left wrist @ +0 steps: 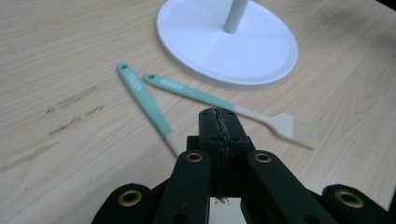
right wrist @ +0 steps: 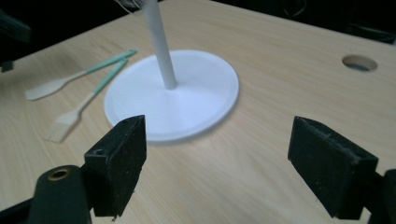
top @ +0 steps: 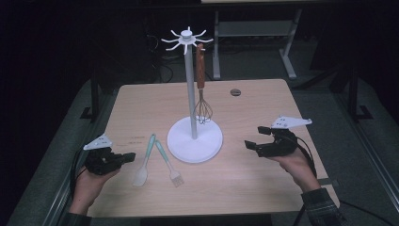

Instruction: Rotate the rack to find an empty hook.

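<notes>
The left gripper [left wrist: 219,122], jaws pressed together on nothing, hovers over a teal-handled spatula [left wrist: 145,102] and pastry brush [left wrist: 233,109] on the surface [top: 244,179]; the right gripper [right wrist: 219,163] gapes wide, empty, before the white utensil stand [right wrist: 187,98].

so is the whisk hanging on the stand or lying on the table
Hanging. The whisk dangles by its wooden handle from a hook of the white stand, wire end down just above the base, clear of the table.

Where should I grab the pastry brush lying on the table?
Grip the pastry brush mid-handle on its teal part, coming from above with jaws across it. It lies flat; its top end crosses the spatula, so stay nearer the bristles.
</notes>
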A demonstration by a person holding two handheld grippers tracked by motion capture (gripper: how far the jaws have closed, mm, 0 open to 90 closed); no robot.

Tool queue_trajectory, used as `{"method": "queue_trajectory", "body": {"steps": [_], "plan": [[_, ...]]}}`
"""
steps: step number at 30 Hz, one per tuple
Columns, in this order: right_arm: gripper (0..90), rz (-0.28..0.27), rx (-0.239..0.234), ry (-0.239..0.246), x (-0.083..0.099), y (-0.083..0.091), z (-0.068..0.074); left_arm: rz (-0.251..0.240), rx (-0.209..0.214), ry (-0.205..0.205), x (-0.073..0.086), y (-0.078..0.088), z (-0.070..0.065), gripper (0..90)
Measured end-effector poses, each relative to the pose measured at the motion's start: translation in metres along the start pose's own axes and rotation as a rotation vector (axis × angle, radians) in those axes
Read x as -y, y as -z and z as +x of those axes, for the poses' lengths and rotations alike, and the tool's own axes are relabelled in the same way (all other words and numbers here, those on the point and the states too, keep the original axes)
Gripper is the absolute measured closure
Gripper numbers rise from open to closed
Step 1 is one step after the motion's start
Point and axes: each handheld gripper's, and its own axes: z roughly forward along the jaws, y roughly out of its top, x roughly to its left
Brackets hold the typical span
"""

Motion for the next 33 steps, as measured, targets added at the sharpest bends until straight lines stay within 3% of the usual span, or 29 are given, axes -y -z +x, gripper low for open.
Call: {"method": "queue_trajectory", "body": {"steps": [4, 8, 11, 12, 19, 24, 25, 29, 30, 31, 32, 33], "plan": [[15.6, 0.016, 0.020, -0.016, 0.015, -0.001, -0.003, 0.004, 0.020, -0.020, -0.014, 0.001, -0.005, 90.0], [13.0, 0.038, 0.054, -0.032, 0.033, 0.001, -0.006, -0.001, 0.052, -0.058, -0.040, 0.003, -0.014, 90.0], [11.6, 0.037, 0.066, -0.045, 0.039, 0.001, -0.007, -0.004, 0.066, -0.062, -0.051, 0.003, -0.017, 89.9], [7.9, 0.049, 0.068, -0.054, 0.046, 0.000, -0.006, -0.004, 0.072, -0.071, -0.061, 0.003, -0.018, 89.9], [2.5, 0.102, 0.092, -0.050, 0.064, 0.001, -0.005, -0.015, 0.118, -0.090, -0.092, 0.005, -0.021, 89.9], [0.9, 0.129, 0.119, -0.064, 0.073, 0.003, -0.004, -0.029, 0.150, -0.113, -0.126, 0.013, -0.021, 90.0], [0.9, 0.129, 0.119, -0.064, 0.073, 0.003, -0.004, -0.029, 0.150, -0.113, -0.126, 0.013, -0.021, 90.0], [0.9, 0.129, 0.142, -0.064, 0.076, 0.003, -0.007, -0.056, 0.161, -0.147, -0.151, 0.021, -0.025, 90.0], [0.9, 0.127, 0.152, -0.066, 0.076, 0.002, -0.007, -0.072, 0.165, -0.164, -0.164, 0.026, -0.028, 90.0], [0.9, 0.127, 0.152, -0.066, 0.076, 0.002, -0.007, -0.072, 0.165, -0.164, -0.164, 0.026, -0.028, 90.0], [0.9, 0.128, 0.154, -0.071, 0.076, 0.001, -0.007, -0.083, 0.169, -0.182, -0.178, 0.031, -0.032, 90.0], [0.9, 0.128, 0.154, -0.071, 0.076, 0.001, -0.007, -0.083, 0.169, -0.182, -0.178, 0.031, -0.032, 90.0]]}}
